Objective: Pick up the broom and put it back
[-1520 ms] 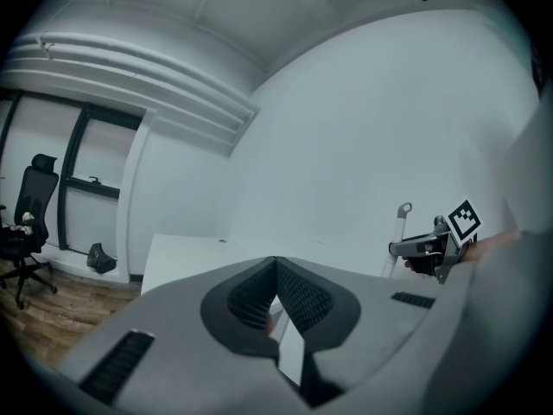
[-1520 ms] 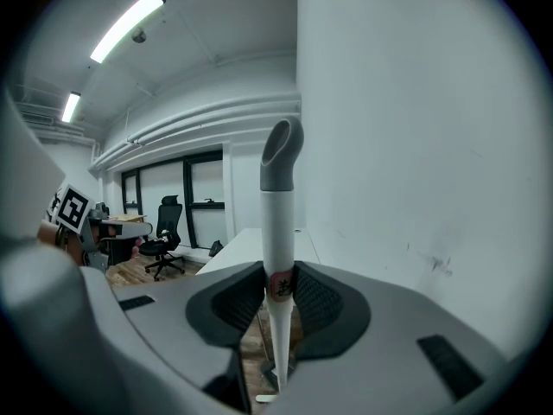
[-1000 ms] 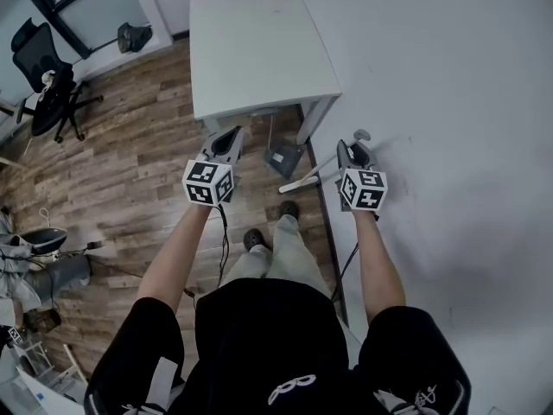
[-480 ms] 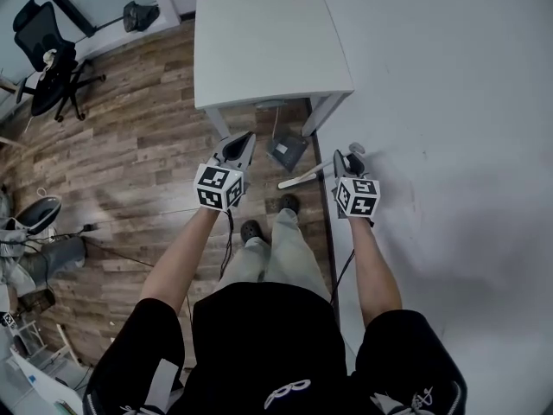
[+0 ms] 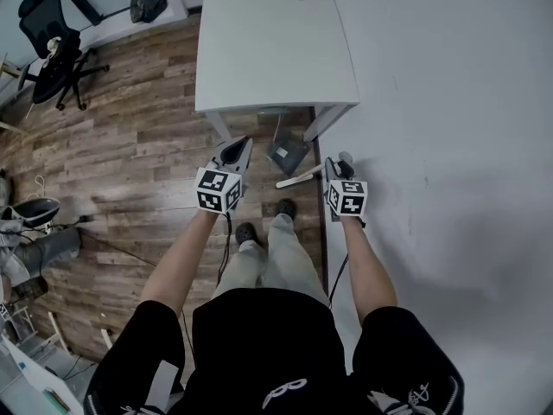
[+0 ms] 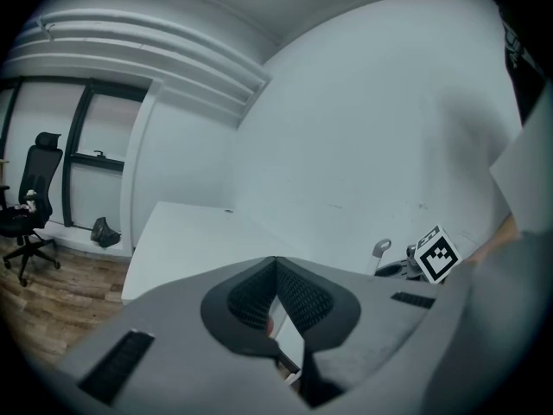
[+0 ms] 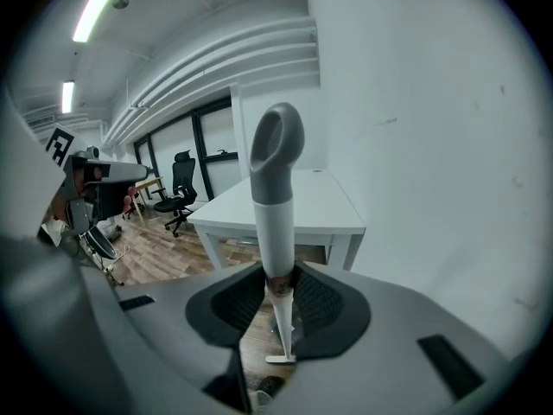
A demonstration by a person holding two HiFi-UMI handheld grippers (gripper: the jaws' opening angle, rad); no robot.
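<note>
The broom (image 5: pixel 299 176) has a white handle with a grey looped end (image 7: pixel 276 150). My right gripper (image 5: pixel 331 168) is shut on that handle close to the wall, just below the grey end. In the right gripper view the handle (image 7: pixel 275 219) stands up from between the pads of the right gripper (image 7: pixel 278 277), and its thin lower part runs down to the floor. My left gripper (image 5: pixel 243 143) hangs to the left of the broom with its pads together and nothing between them. In its own view the left gripper (image 6: pixel 276 263) points at the white table.
A white table (image 5: pixel 272 41) stands ahead against the white wall (image 5: pixel 449 102). A grey dustpan (image 5: pixel 288 154) lies on the wood floor by the table's leg. The person's shoes (image 5: pixel 247 232) are below the grippers. An office chair (image 5: pixel 52 54) stands far left.
Both grippers have sunk toward the floor. The right one has brought the broom handle down and a little leftward; its grip is unchanged.
</note>
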